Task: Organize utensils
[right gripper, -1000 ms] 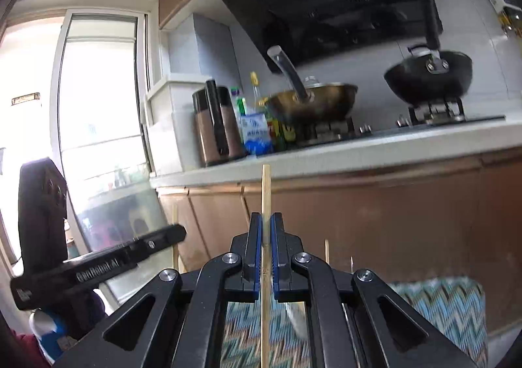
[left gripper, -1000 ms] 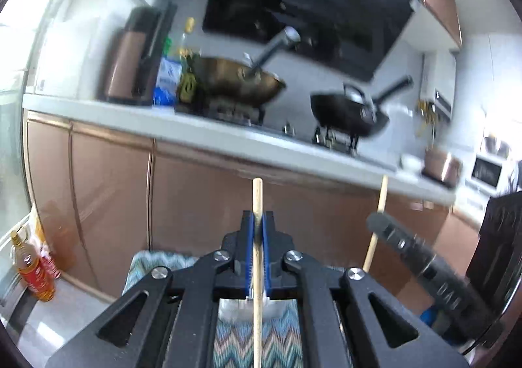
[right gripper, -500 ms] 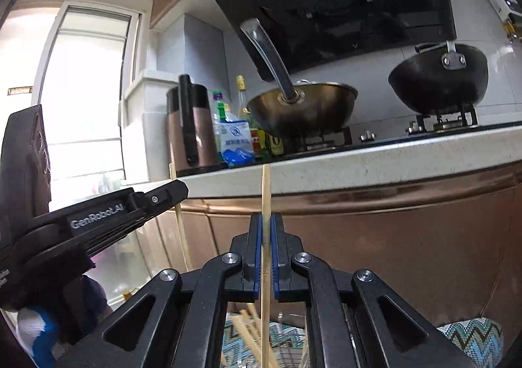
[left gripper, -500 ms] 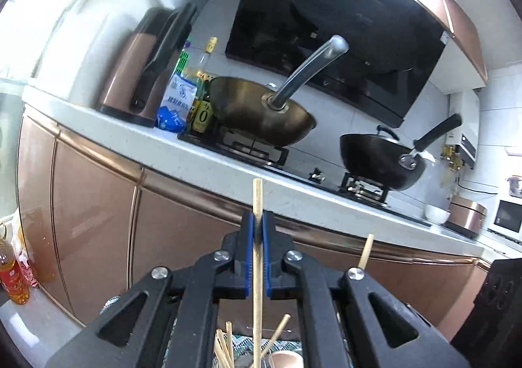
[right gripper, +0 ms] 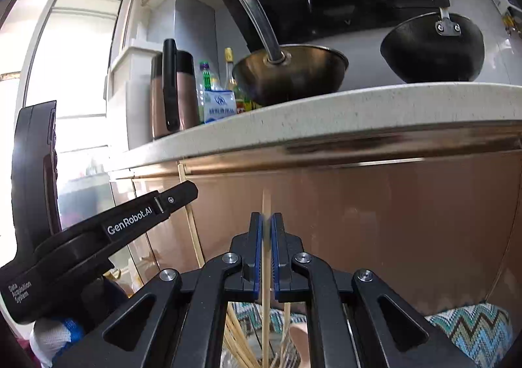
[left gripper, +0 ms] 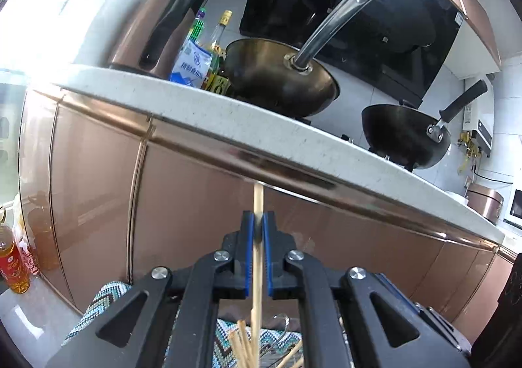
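Below the counter edge (left gripper: 293, 139), left gripper (left gripper: 257, 237) is clamped on one upright chopstick (left gripper: 257, 201), tip over a bunch of chopsticks (left gripper: 243, 345). Right gripper (right gripper: 266, 237) also pinches an upright chopstick (right gripper: 266, 201) above more sticks (right gripper: 238, 338). Zigzag cloth (right gripper: 469, 325) underneath.

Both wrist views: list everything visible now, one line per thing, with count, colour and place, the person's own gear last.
wok: one, brassy, steel handle, on the stove
black pan: one, on the stove, right of the wok
kettle: one, copper and black, countertop, left
salt bag: one, blue-white, beside the kettle
bottles: several, behind the bag
range hood: one, black, wall
cabinets: copper, under the countertop
oil bottle: one, amber, on the floor
zigzag cloth: one, teal-brown, below
loose chopsticks: several, wooden, below
left gripper: shut on a chopstick
right gripper: shut on another chopstick
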The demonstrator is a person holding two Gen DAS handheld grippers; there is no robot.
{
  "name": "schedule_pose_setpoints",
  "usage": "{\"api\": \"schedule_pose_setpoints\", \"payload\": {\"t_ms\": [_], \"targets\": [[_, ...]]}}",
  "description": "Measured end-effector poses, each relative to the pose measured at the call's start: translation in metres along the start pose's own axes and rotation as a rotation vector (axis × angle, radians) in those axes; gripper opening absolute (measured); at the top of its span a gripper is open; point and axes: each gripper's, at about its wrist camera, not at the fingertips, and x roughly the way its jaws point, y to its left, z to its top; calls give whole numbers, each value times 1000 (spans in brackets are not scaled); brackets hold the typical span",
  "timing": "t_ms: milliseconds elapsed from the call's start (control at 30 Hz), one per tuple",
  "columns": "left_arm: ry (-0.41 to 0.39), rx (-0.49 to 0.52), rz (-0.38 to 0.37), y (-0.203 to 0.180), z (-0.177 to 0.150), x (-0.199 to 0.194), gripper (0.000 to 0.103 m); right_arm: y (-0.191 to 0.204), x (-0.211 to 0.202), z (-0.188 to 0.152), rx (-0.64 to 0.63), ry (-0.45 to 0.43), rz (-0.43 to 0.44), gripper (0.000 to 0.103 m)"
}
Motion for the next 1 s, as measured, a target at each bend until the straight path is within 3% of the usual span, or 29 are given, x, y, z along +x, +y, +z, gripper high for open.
{"api": "schedule_pose_setpoints", "payload": {"t_ms": [33,133,333,467,500,700,933,1000], "targets": [[1,0,2,1,0,0,6,0,-1,0,3,2,-1,6],[9,3,2,3,2,-3,8,0,-10,5,9,-7,-13,23],[-5,14,2,1,15,-27,16,1,-40,26,2,-46,-52,33],[-21,27,4,-2,28,-56,34,4,-68,41,0,-70,-95,55],[-25,36,10,-3,31,-64,38,5,-76,44,-3,-71,-106,57],[-12,82,35,-6,46,-109,46,9,-126,54,9,-82,-167,75],[19,165,113,-10,50,-168,51,18,-192,57,8,-89,-226,87],[23,189,142,-12,49,-185,54,21,-211,58,4,-91,-254,95]]}}
